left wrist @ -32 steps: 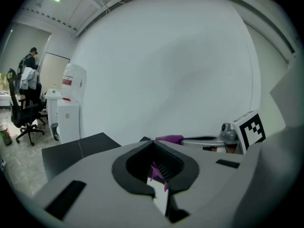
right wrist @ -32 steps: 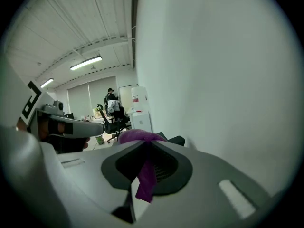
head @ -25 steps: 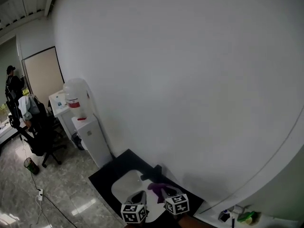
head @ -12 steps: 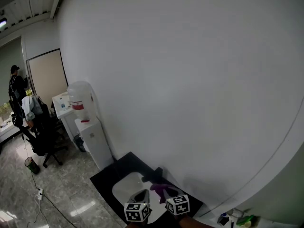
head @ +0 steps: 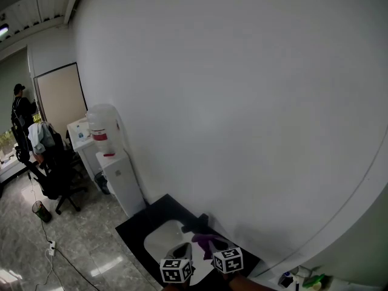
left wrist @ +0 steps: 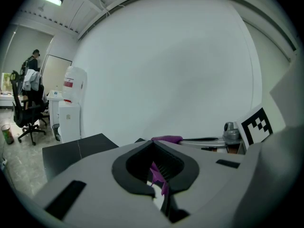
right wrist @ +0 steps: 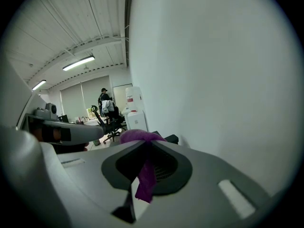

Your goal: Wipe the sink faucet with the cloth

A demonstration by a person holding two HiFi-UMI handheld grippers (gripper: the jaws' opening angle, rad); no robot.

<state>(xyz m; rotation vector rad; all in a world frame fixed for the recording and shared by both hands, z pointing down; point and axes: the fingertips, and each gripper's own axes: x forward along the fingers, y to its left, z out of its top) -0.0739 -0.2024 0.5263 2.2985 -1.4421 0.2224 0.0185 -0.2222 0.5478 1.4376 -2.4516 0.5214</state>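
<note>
Unmoved, left tongs (head: pixel 182 251) and right tongs (head: pixel 213 245) clamp purple cloth (head: pixel 202 239) (bottle (head: pixel 100 123) label unreadable).

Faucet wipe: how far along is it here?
Done: the purple cloth is picked up, pinched in the jaws of both the left gripper and the right gripper. In hand: it is held close to the black faucet, over the white basin. Left: the wiping; contact cannot be confirmed.
</note>
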